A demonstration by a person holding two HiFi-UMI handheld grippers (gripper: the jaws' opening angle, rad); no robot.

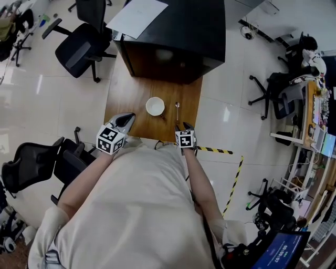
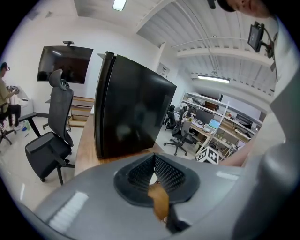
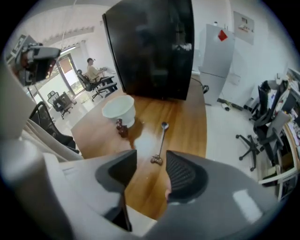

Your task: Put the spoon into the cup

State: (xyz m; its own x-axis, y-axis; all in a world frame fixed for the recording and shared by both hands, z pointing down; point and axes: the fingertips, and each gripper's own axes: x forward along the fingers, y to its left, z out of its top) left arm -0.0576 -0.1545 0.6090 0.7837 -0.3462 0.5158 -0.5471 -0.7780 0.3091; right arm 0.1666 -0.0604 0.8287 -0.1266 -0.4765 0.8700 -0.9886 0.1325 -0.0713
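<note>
A white cup stands on the wooden table. To its right lies a metal spoon, its bowl pointing away from me. My right gripper hangs open just above the near end of the spoon's handle, nothing between its pads. The spoon lies along the line between the jaws, apart from them. My left gripper is over the table's near left corner, left of the cup, its fingertips together and empty.
A big black cabinet with a white sheet on top fills the far end of the table. A small brown thing sits against the cup. Office chairs stand around, and yellow-black tape marks the floor.
</note>
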